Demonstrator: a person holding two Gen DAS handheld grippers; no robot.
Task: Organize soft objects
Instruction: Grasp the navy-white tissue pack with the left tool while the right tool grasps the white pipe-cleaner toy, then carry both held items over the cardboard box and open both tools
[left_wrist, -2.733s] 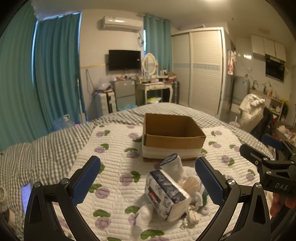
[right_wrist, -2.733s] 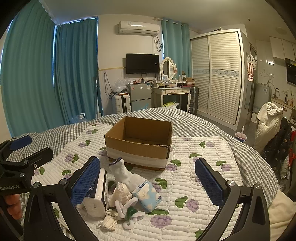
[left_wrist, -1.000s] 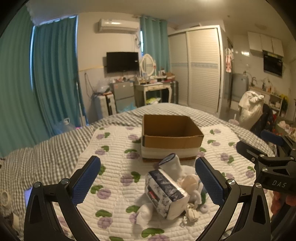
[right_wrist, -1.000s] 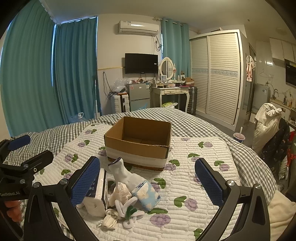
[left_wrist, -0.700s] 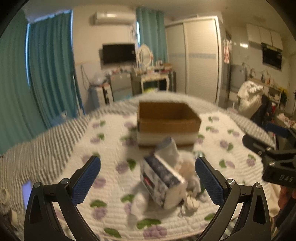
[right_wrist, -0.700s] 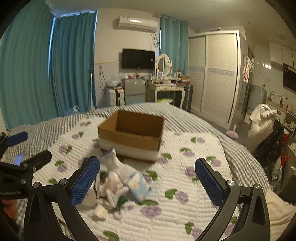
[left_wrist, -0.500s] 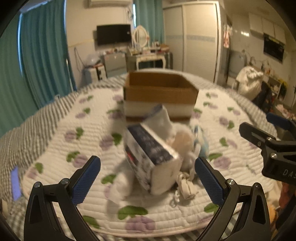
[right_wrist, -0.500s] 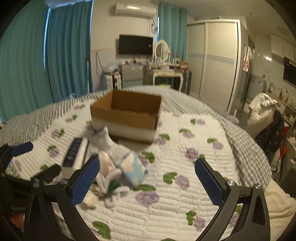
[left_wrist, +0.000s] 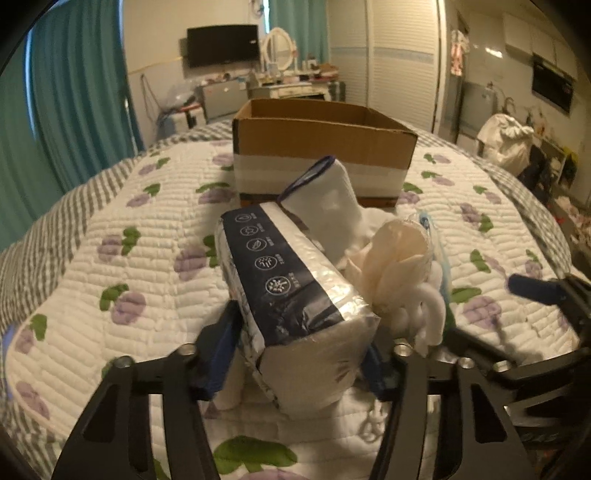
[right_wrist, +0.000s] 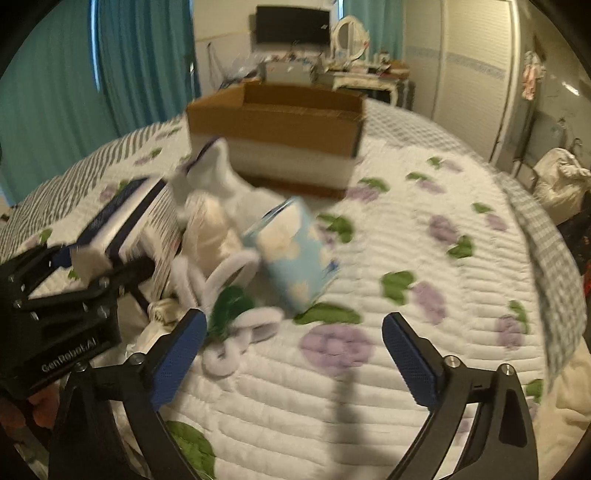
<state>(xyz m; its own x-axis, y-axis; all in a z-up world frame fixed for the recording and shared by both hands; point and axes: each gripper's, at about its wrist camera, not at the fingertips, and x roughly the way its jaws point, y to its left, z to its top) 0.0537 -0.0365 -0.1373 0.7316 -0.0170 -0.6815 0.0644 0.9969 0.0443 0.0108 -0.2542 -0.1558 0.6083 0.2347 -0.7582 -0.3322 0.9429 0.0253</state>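
Left wrist view: the left gripper (left_wrist: 299, 354) has just been closing, and its blue pads now sit against both sides of the tissue pack (left_wrist: 291, 295), a white soft pack with a dark blue band along its top. The pack lies on the quilt (left_wrist: 147, 266) at the front of a small heap: behind it a white sock (left_wrist: 325, 199) with a dark cuff, to its right a cream cloth bundle (left_wrist: 397, 254) and some white fluffy loops (left_wrist: 428, 314). Beyond the heap stands the cardboard box (left_wrist: 321, 147), open at the top (what lies inside is hidden from this angle). The right gripper's blue-tipped finger shows at the right edge.

Right wrist view: this frame is blurred. The right gripper (right_wrist: 291, 347) has just been narrowing slightly, yet its jaws stand wide with nothing between them but quilt. Just ahead of its left pad lie the fluffy loops and something green, perhaps a hair tie; the light blue tissue packet (right_wrist: 299, 251) lies beyond, untouched. The left gripper appears at the left, around the tissue pack.
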